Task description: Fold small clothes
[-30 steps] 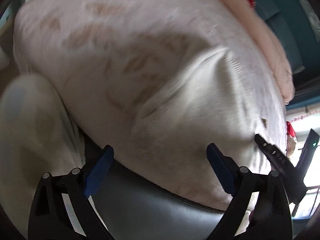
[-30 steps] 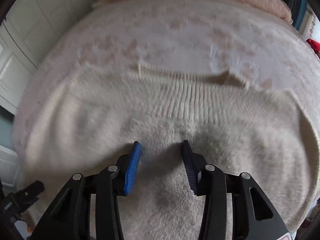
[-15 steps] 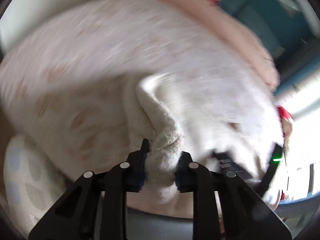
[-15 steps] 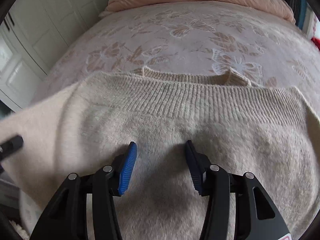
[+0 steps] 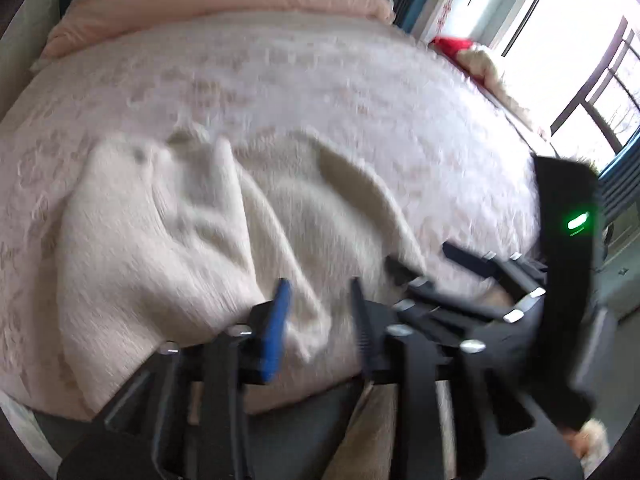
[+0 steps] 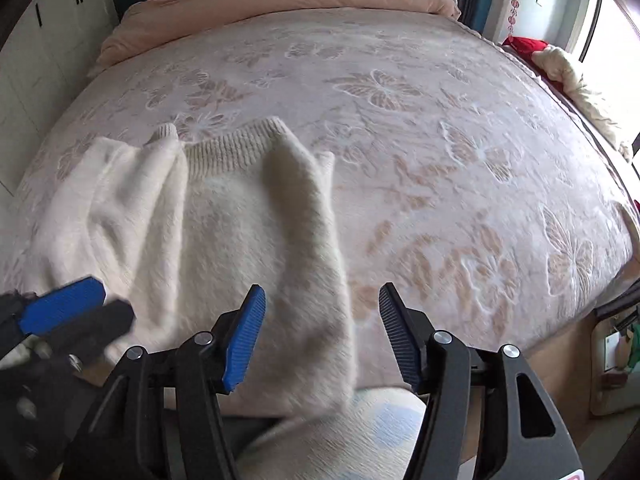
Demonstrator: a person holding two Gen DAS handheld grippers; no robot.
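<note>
A cream knit sweater (image 6: 224, 216) is seen lying rumpled on the butterfly-patterned bedspread (image 6: 460, 152), toward the near left of the bed, its ribbed band (image 6: 228, 148) at the far end and both sides drawn inward into loose ridges. The near edge reaches the mattress edge.

The right gripper (image 6: 322, 336) is held spread wide, nothing between its blue pads, just above the sweater's near right corner. The left gripper (image 5: 320, 320) is parted too, with a tongue of knit (image 5: 308, 332) lying in the gap; no pinch is made out, though the view is blurred by motion.

The garment is judged to be light, very soft and limp: no shape will be kept when it is lifted, and whatever is not supported will sag and drag. The fuzzy surface should give the ribbed pads good friction, so slipping is unlikely; stretching and snagging of the loose knit are the greater worry. A hold is best taken at a doubled edge or corner, through both layers, one corner per gripper, with the ribbed band favoured as the firmest part. A single-layer grab in mid-panel would only be expected to tent the fabric.
</note>
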